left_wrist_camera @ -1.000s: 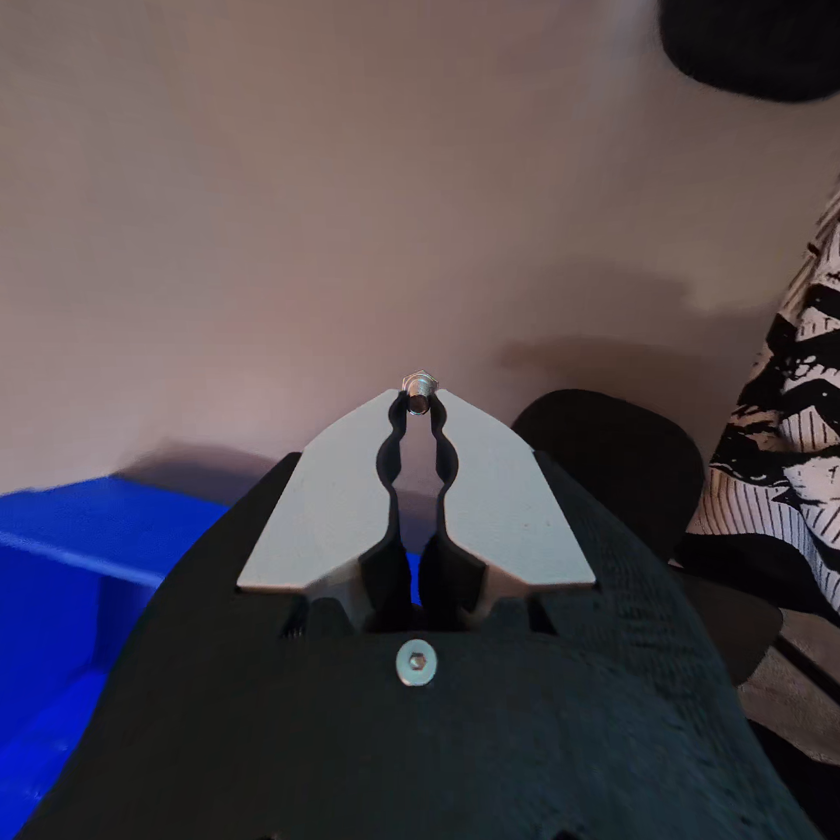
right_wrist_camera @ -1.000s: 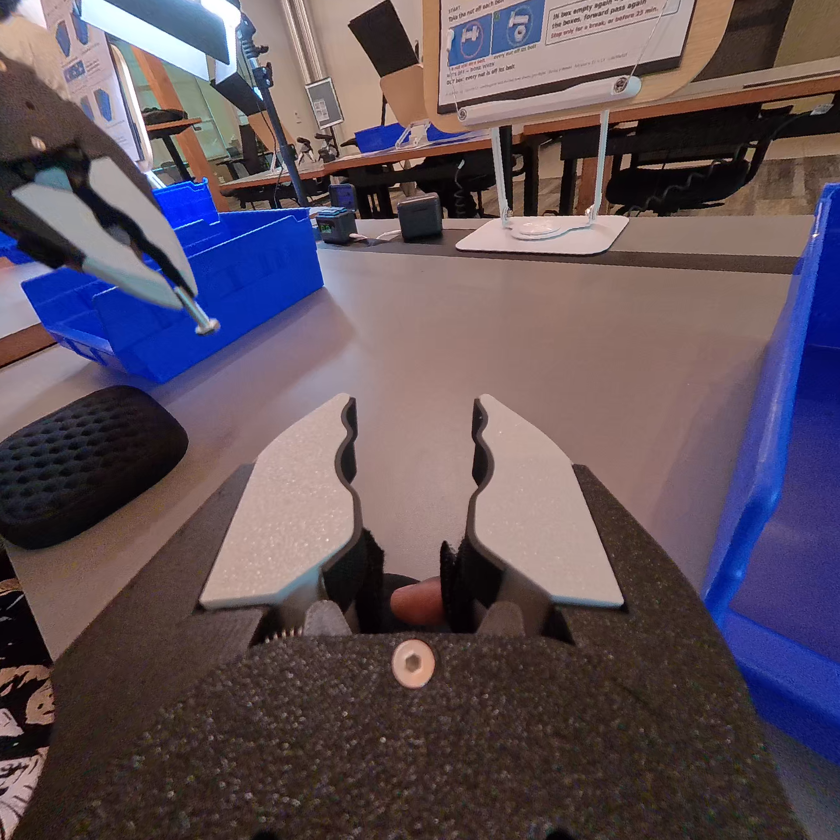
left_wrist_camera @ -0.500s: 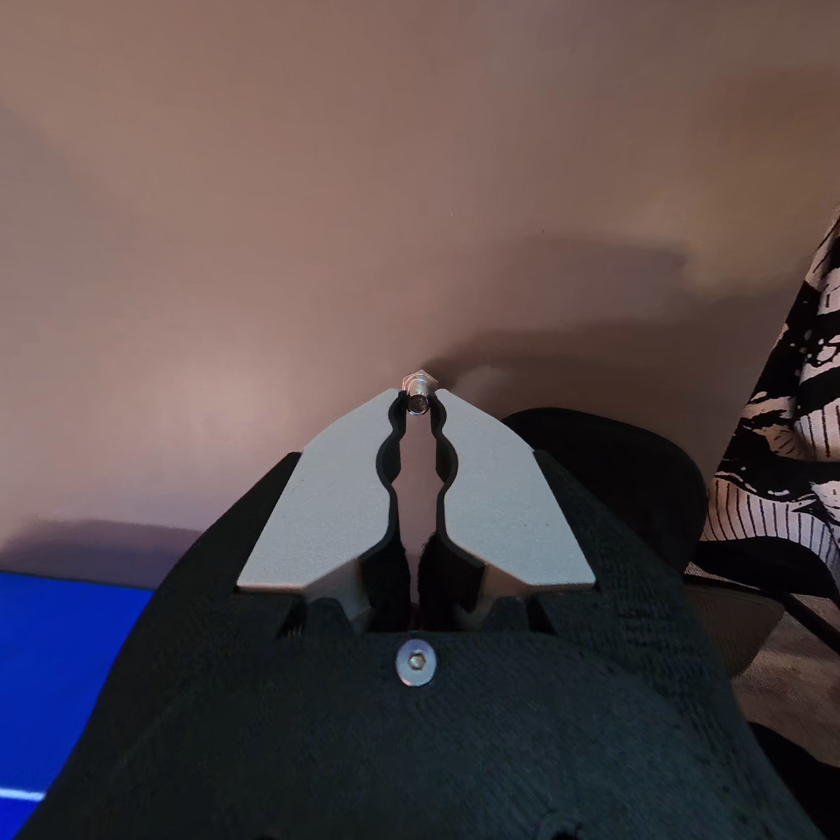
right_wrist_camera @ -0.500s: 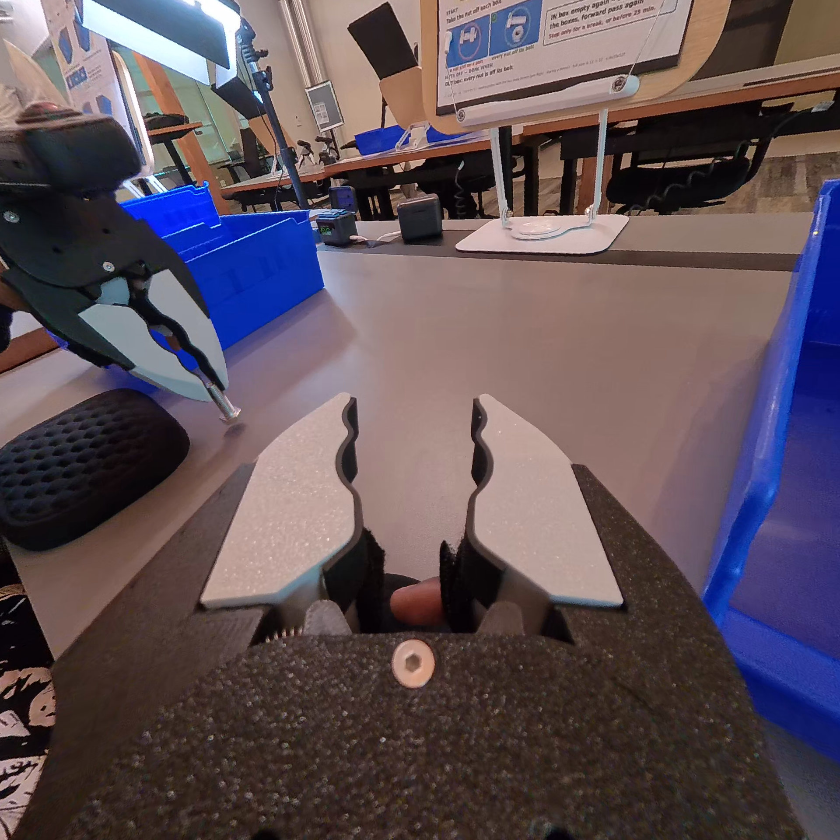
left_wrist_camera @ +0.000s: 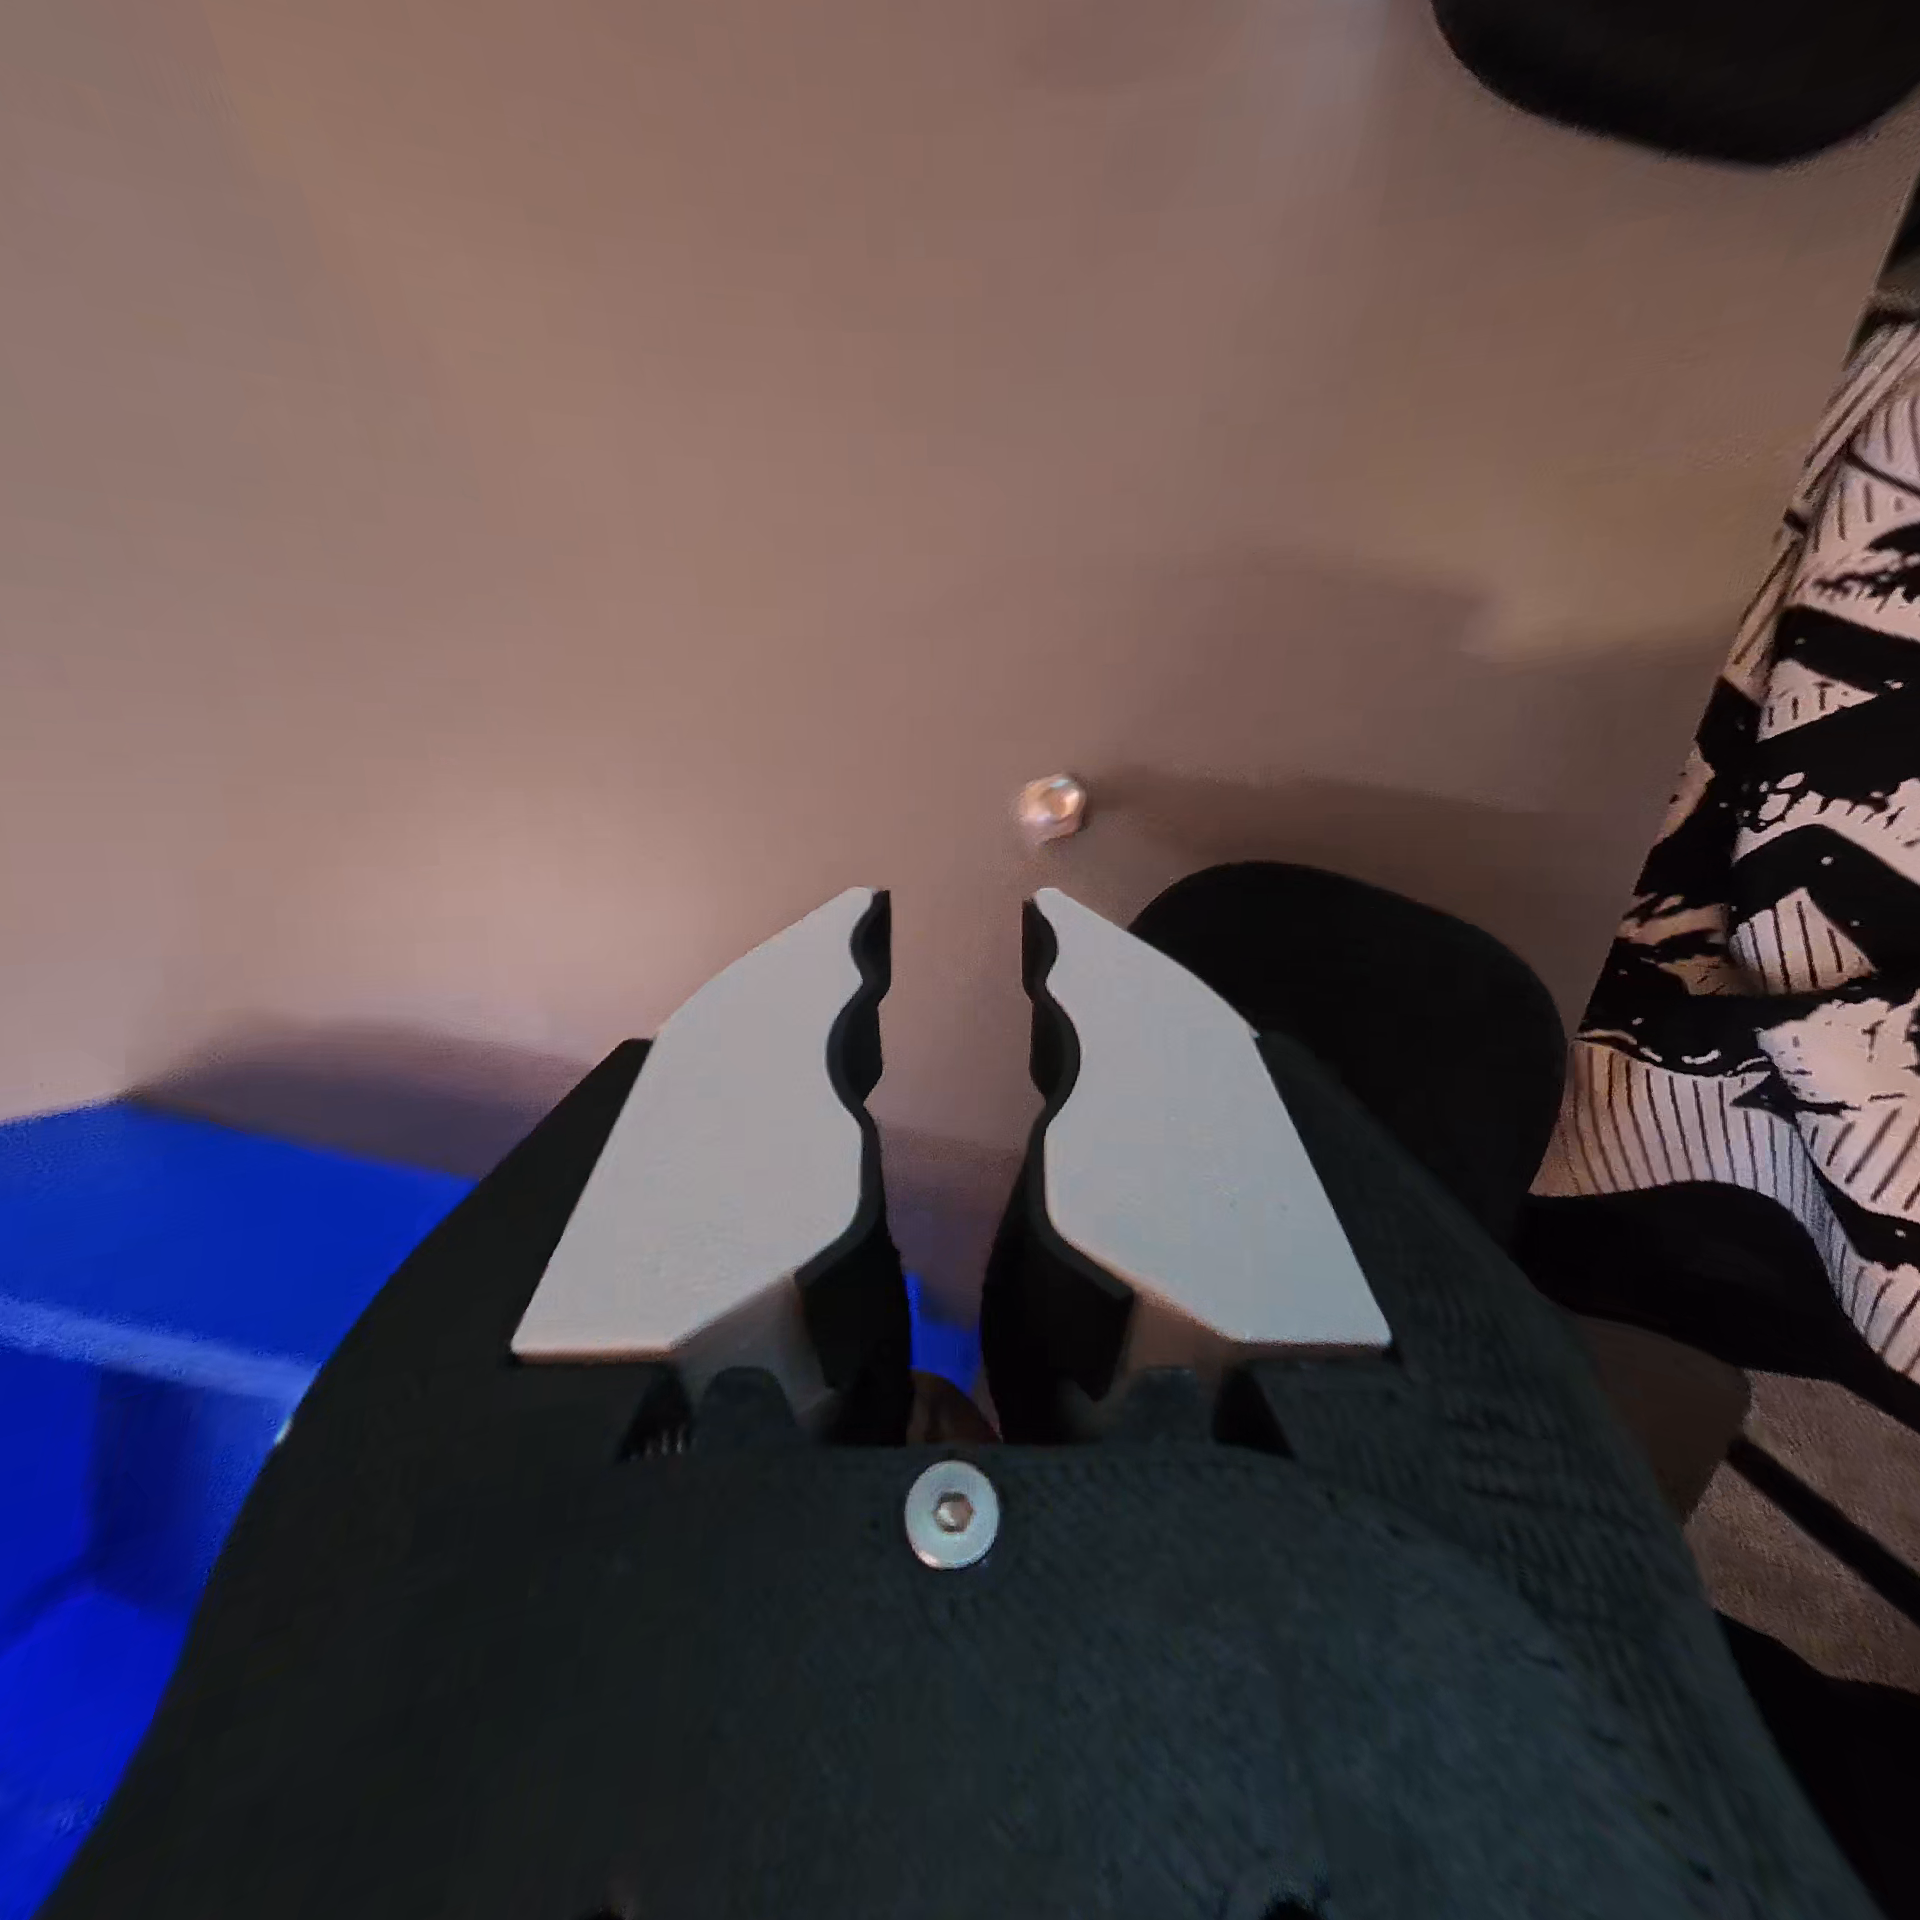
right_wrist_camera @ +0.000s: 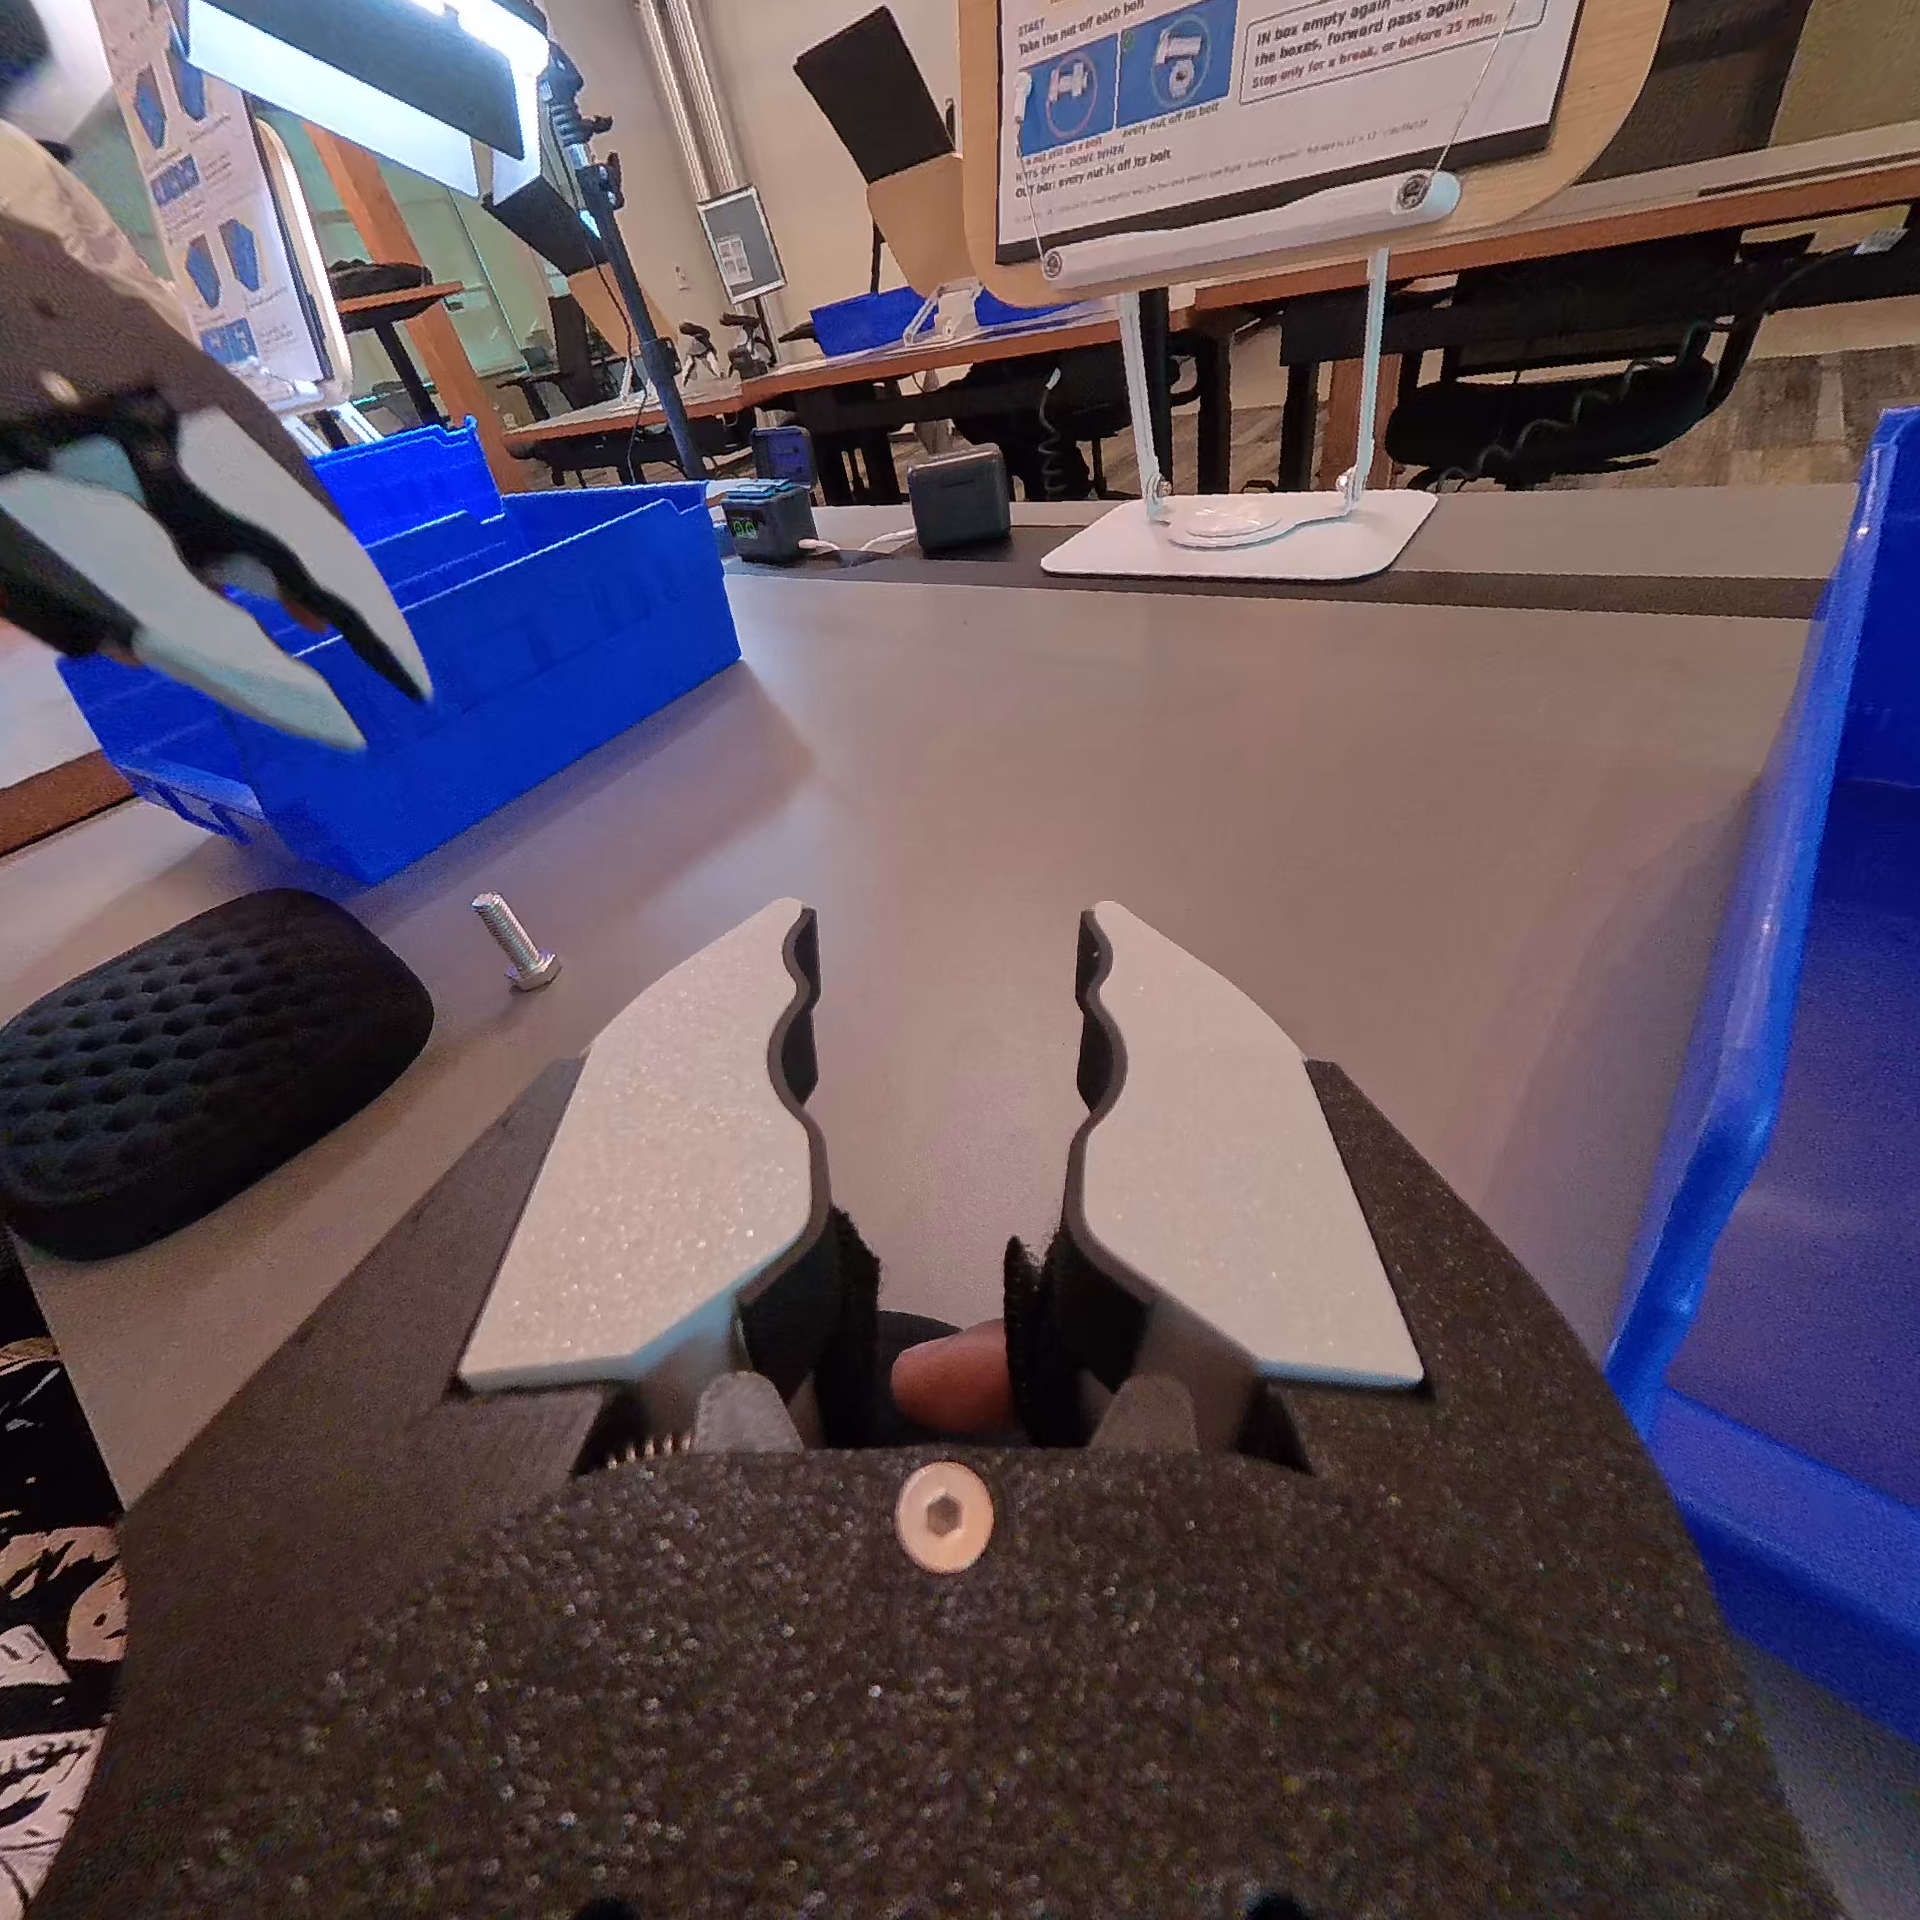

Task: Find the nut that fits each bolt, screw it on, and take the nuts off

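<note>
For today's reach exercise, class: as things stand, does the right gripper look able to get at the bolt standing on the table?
Probably yes. The bolt stands on its head on bare table, left of the open right gripper; nothing lies between, though the black pad sits close beside it.

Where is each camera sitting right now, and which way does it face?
Left wrist view: on the left gripper, looking steeply down at the table; its open fingers and a patterned sleeve show.
Right wrist view: on the right gripper, low, looking across the table toward a sign stand; its open fingers show, a fingertip behind them.
Shared: the bolt standing head-down, the black pad, the blue bin; the right view also shows the left gripper.
</note>
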The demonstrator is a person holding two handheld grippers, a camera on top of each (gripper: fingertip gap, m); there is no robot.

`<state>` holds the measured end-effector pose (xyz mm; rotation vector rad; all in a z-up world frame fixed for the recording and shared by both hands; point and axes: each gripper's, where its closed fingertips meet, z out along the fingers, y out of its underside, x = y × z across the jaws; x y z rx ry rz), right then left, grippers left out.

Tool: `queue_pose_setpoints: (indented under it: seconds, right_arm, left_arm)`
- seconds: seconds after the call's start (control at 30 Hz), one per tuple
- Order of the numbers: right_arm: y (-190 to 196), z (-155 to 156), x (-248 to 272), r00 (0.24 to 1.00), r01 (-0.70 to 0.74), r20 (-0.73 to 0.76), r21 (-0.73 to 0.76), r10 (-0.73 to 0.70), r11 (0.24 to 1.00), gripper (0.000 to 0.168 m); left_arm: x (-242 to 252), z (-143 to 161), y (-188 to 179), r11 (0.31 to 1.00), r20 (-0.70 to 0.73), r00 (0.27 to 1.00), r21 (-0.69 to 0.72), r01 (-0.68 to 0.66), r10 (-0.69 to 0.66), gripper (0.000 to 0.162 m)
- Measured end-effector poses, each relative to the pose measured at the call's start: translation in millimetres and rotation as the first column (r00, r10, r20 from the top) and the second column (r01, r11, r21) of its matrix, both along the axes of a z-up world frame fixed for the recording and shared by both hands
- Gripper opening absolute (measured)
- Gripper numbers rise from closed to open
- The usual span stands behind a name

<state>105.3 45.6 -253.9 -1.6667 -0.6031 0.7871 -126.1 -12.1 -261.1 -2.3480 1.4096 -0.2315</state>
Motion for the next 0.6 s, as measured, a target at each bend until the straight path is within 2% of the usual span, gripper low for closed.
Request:
queue_pose_setpoints:
  seconds: [0.1, 0.2, 0.3, 0.4, 0.5, 0.6]
  right_arm:
    - [-0.1, -0.1, -0.1, 1.000, 0.000, 0.002, 0.001, 0.000, 1.000, 0.048]
    - [-0.2, -0.2, -0.5, 1.000, -0.001, 0.005, 0.002, 0.001, 1.000, 0.048]
    - [-0.4, 0.1, -0.5, 1.000, -0.002, 0.003, 0.004, 0.002, 1.000, 0.048]
    - [-0.4, 0.6, -0.2, 1.000, -0.002, 0.000, 0.005, 0.002, 1.000, 0.048]
    - [-0.1, 0.2, -0.1, 1.000, -0.001, 0.000, 0.001, 0.001, 1.000, 0.048]
    - [0.4, -0.4, -0.3, 1.000, 0.000, 0.002, -0.003, 0.000, 1.000, 0.048]
  left_arm:
    - [-47.5, 35.2, 10.5, 0.987, 0.008, 0.991, 0.086, -0.137, 0.137, 0.029]
    - [-112.3, 41.7, 15.5, 0.944, -0.061, 0.945, 0.096, -0.316, 0.322, 0.034]
    - [-164.5, 14.7, 9.8, 0.893, -0.144, 0.883, 0.000, -0.451, 0.446, 0.034]
    - [-204.6, -24.8, -6.8, 0.825, -0.264, 0.820, -0.124, -0.551, 0.508, 0.034]
    - [-224.0, -55.2, -26.4, 0.750, -0.337, 0.779, -0.243, -0.614, 0.529, 0.033]
    - [-234.1, -72.4, -39.0, 0.694, -0.383, 0.748, -0.299, -0.655, 0.542, 0.032]
